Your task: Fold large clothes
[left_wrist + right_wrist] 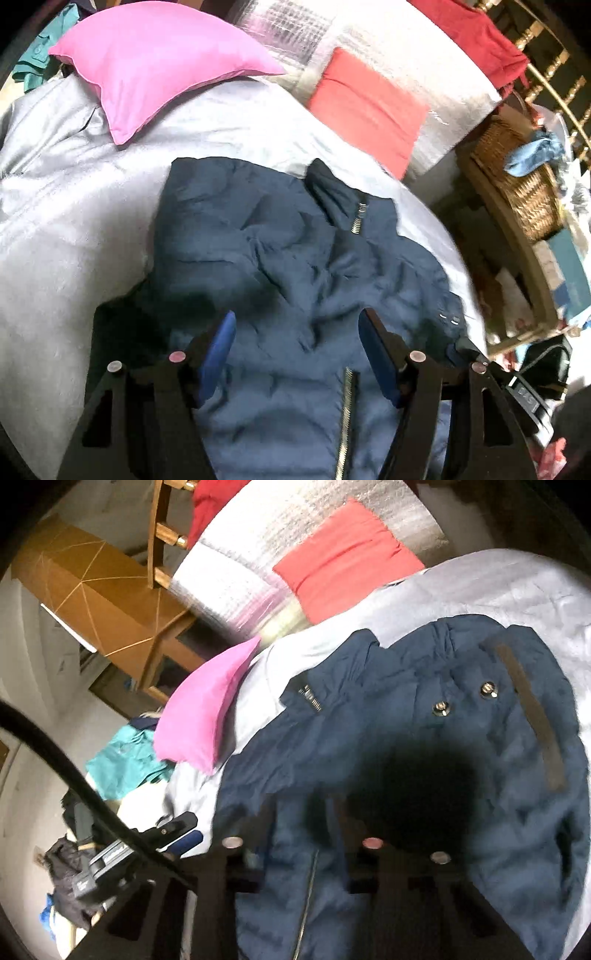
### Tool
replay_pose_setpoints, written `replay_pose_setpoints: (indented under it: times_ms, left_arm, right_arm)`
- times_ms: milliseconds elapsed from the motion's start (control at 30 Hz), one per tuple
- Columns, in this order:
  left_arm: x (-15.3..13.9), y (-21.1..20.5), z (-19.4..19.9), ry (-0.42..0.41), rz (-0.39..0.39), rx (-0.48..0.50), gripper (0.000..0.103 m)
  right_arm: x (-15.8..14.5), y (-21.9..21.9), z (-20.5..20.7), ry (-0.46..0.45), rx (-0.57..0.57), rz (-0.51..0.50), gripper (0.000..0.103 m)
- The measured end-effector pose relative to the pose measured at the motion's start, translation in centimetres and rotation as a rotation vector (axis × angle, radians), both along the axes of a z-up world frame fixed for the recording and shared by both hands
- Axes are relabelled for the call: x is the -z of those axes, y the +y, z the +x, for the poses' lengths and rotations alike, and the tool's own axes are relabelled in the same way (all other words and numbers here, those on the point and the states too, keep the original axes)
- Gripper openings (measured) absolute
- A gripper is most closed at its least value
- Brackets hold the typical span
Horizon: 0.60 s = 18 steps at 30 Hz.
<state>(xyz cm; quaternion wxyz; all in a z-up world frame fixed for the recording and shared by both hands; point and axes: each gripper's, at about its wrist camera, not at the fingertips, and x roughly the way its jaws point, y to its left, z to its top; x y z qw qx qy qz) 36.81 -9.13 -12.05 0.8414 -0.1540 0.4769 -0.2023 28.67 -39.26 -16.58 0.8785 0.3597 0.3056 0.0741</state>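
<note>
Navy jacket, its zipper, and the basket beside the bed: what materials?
Navy jacket: looks like a padded synthetic shell, matte with a slight sheen; puffy creased panels suggest filling. Zipper: probably metal, going by its bright silvery teeth. Basket: woven wicker or similar natural fibre, tan, with a visible herringbone weave.

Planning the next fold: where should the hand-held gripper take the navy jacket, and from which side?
Probably the navy jacket is best taken at its far edge by the collar, reaching over from the near side. That hem lies raised and free against the grey sheet, thin enough to pinch, while the quilted middle is flat and puffy. The left hand-held gripper is open above that middle.
</note>
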Motion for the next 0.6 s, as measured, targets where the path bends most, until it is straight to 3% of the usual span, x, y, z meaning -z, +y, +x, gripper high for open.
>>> replay_pose_setpoints:
  times_ms: [67,167,233,333,500,600]
  left_arm:
    - [1.7,-0.7,1.2,0.038,0.038,-0.005,0.07]
    - [4.5,-1.6,2.6,0.109,0.102,-0.007,0.07]
    - [5.0,-2.3,2.6,0.105,0.145,0.004,0.07]
    - [5.3,-3.3,2.5,0.098,0.217,0.032,0.07]
    - [4.6,-2.9,2.9,0.109,0.183,0.02,0.07]
    - [2.6,-1.6,2.5,0.058,0.15,0.015,0.07]
  right_arm:
    - [0.8,0.3,1.0,0.005,-0.003,0.024,0.026]
    - [3.2,1.0,2.3,0.093,-0.023,0.018,0.024]
    - [5.0,0.8,3.1,0.177,-0.044,0.042,0.012]
    - [6.0,-0.1,3.1,0.221,-0.048,0.115,0.009]
    - [4.5,-0.2,2.0,0.214,-0.041,0.084,0.012]
    - [2.4,-1.1,0.5,0.151,0.008,0.058,0.015]
